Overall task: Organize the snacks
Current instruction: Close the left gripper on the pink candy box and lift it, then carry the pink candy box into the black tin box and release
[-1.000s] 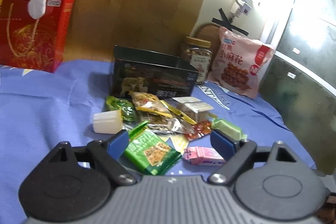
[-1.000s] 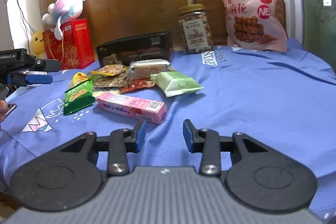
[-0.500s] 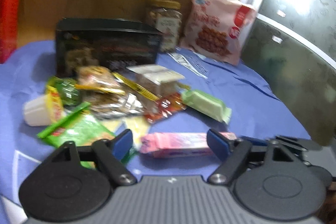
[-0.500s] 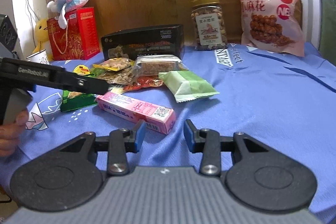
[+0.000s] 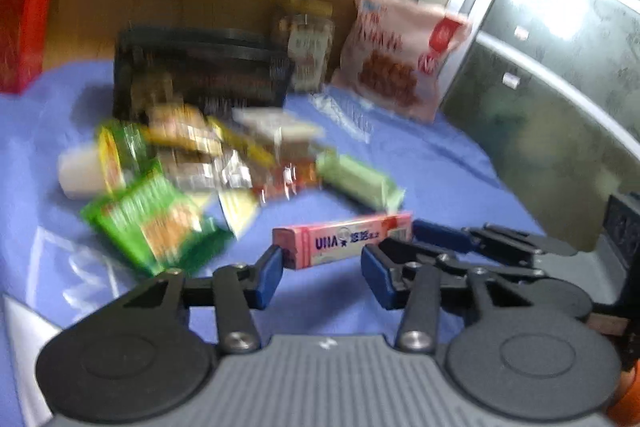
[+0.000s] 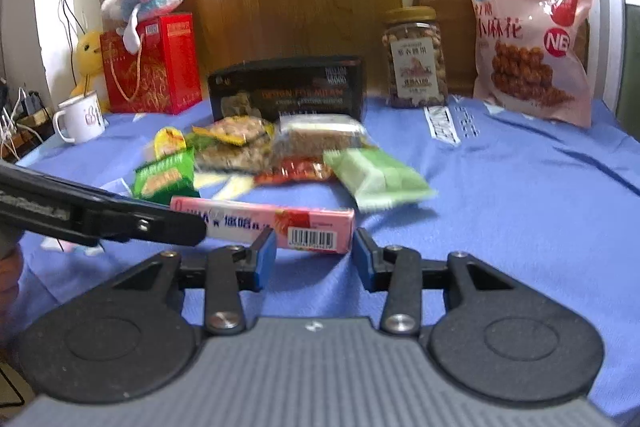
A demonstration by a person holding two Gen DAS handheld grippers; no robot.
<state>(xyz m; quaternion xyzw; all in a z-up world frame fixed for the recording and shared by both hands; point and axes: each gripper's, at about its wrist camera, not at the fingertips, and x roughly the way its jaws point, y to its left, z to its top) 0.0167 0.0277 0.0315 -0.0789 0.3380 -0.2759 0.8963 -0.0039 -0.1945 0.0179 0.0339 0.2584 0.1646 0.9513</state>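
Observation:
A pink snack box [image 5: 344, 239] [image 6: 264, 223] lies on the blue cloth in front of a pile of small snack packets [image 5: 208, 163] [image 6: 272, 155]. My left gripper [image 5: 322, 269] is open, its blue fingertips just short of the box's near side. My right gripper [image 6: 314, 259] is open, with the box's barcode end just beyond its fingertips. The left gripper's body [image 6: 92, 215] reaches over the box's left end in the right wrist view. The right gripper's fingers [image 5: 440, 233] lie by the box's right end in the left wrist view. A black open box [image 6: 288, 89] [image 5: 200, 75] stands behind the pile.
A nut jar [image 6: 416, 59] and a large pink snack bag [image 6: 528, 47] stand at the back right. A red gift bag [image 6: 152, 63] with plush toys and a white mug [image 6: 80, 119] stand at the back left. A green packet [image 6: 376, 179] lies right of the pile.
Both grippers have moved in toward the pink box, which now lies just past both pairs of fingertips. The left gripper has swung right from the green packet.

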